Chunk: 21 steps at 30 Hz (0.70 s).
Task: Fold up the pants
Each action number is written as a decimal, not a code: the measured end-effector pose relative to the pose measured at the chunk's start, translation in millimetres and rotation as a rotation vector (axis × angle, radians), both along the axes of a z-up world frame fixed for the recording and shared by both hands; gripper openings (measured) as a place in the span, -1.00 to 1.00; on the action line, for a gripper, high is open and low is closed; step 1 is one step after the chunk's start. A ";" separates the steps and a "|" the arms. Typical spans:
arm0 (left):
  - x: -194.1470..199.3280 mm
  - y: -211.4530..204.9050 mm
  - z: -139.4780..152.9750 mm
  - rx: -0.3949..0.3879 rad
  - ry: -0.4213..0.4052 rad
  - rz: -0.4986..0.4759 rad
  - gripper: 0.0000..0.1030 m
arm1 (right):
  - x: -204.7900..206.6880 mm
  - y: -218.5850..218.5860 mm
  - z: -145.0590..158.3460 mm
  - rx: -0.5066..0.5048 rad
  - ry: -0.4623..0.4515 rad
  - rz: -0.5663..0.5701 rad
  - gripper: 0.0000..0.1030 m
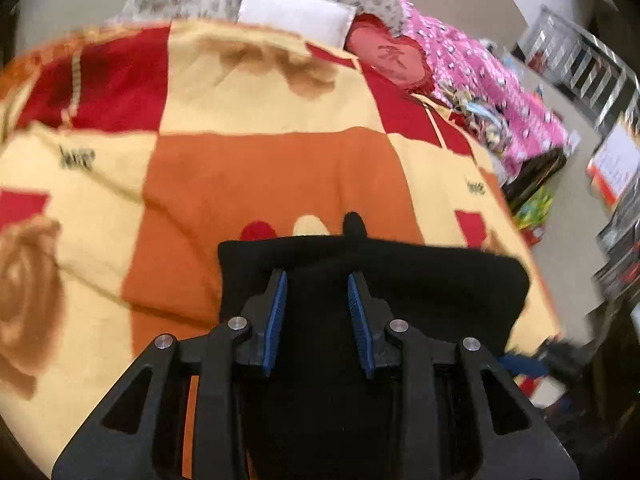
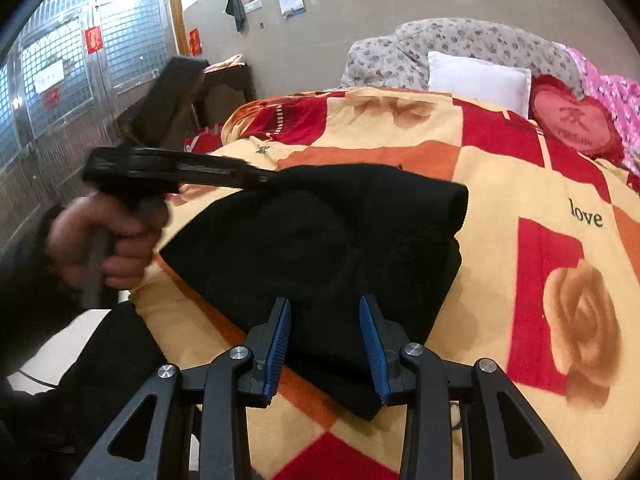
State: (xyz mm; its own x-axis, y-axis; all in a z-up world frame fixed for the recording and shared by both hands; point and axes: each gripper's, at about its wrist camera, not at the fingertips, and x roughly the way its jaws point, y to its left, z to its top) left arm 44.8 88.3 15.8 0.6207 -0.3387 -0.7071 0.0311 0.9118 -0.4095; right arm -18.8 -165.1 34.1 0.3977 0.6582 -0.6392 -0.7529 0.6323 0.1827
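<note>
Since the black, thick knit pants (image 2: 320, 236) already lie as a compact folded bundle on the orange, red & cream rose-print blanket (image 2: 520, 168) near the bed's near edge, the step in hand looks like the last tidy-up or final fold, w/ most of the task judged done. The left gripper (image 1: 317, 280) hovers over the bundle's near part, blue ribbed pads (image 1: 280, 308) apart at a medium gap w/ nothing between them; in the right wrist view the same tool comes in from the side at the bundle's far-left corner, its tip against or just over the cloth, can't tell which. The right gripper (image 2: 325, 304) sits at the bundle's near edge, jaws likewise spread, cloth showing in the gap but not pinched. To do it well, the person should prob. drop each tool to a corner of the top layer, nip only that layer, and lift both sides evenly so the thick fabric doesn't roll or drag the lower layers. The blanket is soft & wrinkly, so pressing down may snag it; a shallow nip is safer. Left view is blurred, so edges there are unclear. The white pillow (image 2: 478, 76) & red heart-shaped cushion (image 2: 572, 120) sit well apart at the head, no obstacle.
</note>
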 end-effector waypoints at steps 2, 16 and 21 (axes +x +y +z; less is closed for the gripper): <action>-3.4 1.4 -0.1 -0.009 -0.006 -0.002 -0.43 | 1.7 -2.4 1.1 0.019 0.013 0.003 -0.34; -19.4 -17.9 -2.9 0.098 -0.171 0.062 -0.40 | 78.5 33.3 -6.0 -0.086 -0.004 -0.123 -0.32; -19.7 -16.5 -2.7 0.089 -0.171 0.061 -0.40 | 83.3 12.4 -4.8 0.034 0.080 -0.151 -0.32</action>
